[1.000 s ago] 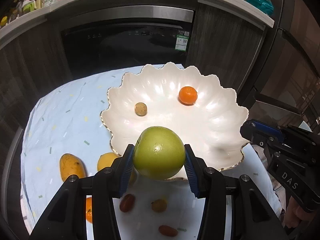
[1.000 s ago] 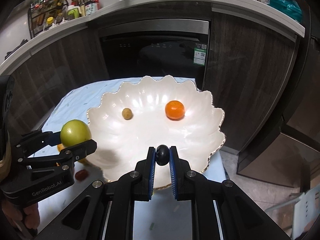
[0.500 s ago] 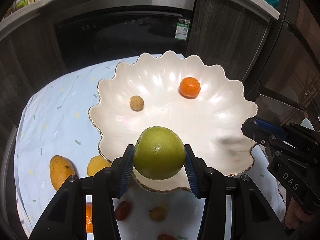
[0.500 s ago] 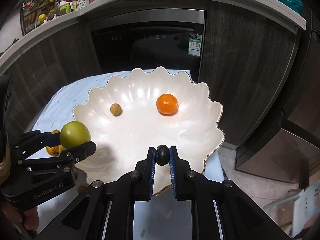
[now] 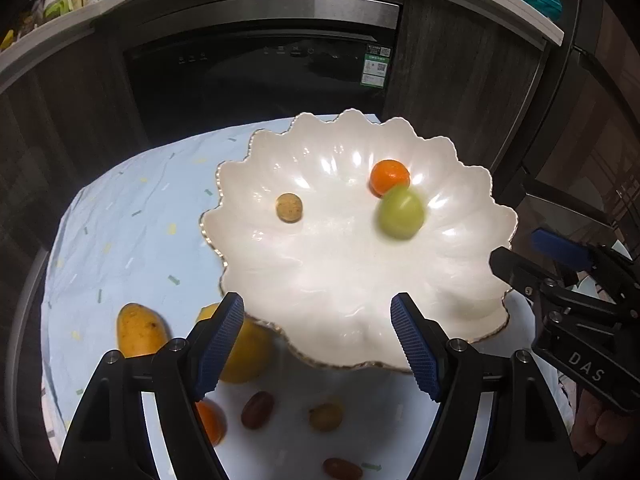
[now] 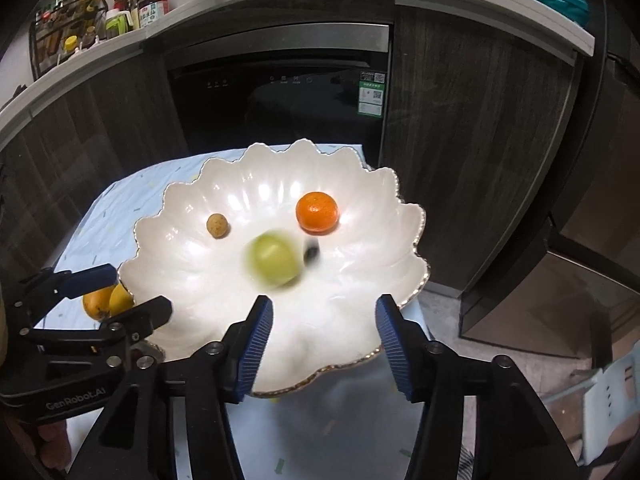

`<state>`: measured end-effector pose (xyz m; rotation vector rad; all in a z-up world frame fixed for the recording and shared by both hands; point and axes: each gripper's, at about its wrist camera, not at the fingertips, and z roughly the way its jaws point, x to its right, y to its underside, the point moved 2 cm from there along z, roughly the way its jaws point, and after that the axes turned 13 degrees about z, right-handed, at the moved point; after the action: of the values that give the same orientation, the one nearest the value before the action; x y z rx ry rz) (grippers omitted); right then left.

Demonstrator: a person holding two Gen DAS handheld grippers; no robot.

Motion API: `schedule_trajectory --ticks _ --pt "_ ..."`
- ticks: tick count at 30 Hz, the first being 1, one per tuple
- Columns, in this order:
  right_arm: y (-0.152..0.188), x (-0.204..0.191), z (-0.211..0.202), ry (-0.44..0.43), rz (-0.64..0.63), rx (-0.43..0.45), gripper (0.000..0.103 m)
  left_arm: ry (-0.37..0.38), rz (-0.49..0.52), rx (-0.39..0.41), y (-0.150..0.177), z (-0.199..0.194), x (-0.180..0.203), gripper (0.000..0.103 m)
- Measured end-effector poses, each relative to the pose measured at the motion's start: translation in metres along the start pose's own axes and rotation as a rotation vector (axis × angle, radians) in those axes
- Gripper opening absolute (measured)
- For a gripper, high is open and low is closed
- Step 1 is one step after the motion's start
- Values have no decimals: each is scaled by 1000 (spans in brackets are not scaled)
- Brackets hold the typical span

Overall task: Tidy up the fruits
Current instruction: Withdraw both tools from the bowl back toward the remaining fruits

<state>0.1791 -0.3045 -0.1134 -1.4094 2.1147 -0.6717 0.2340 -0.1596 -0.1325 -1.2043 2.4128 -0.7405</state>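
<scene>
A white scalloped bowl (image 5: 352, 280) (image 6: 200, 280) stands on the pale blue cloth. In it lie a tangerine (image 5: 389, 176) (image 6: 317, 212), a small tan round fruit (image 5: 289, 207) (image 6: 217, 225), a motion-blurred green fruit (image 5: 401, 212) (image 6: 274, 258) and, in the right wrist view, a blurred small dark fruit (image 6: 311, 251). My left gripper (image 5: 318, 334) is open and empty at the bowl's near rim. My right gripper (image 6: 323, 338) is open and empty over the bowl's near right rim.
On the cloth near the bowl lie a mango (image 5: 140, 330), a yellow fruit (image 5: 240, 348), an orange fruit (image 5: 210, 420), two reddish oval fruits (image 5: 258, 410) (image 5: 342, 468) and a small yellowish fruit (image 5: 326, 416). A dark oven front (image 5: 260, 72) and cabinets stand behind the table.
Both grippers opened. The green fruit left my left gripper and rolled into the bowl by the tangerine. The small dark fruit left my right gripper and lies in the bowl.
</scene>
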Motion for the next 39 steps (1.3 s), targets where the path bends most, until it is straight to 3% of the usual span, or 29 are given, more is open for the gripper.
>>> schedule_trajectory --ticks 2,39 --pt "1 0 -5 10 0 14 67 -6 -7 1 3 -4 -2 76" --pt "46 -60 -55 -56 -128 45 67 -113 -91 27 78 -72 -37 77"
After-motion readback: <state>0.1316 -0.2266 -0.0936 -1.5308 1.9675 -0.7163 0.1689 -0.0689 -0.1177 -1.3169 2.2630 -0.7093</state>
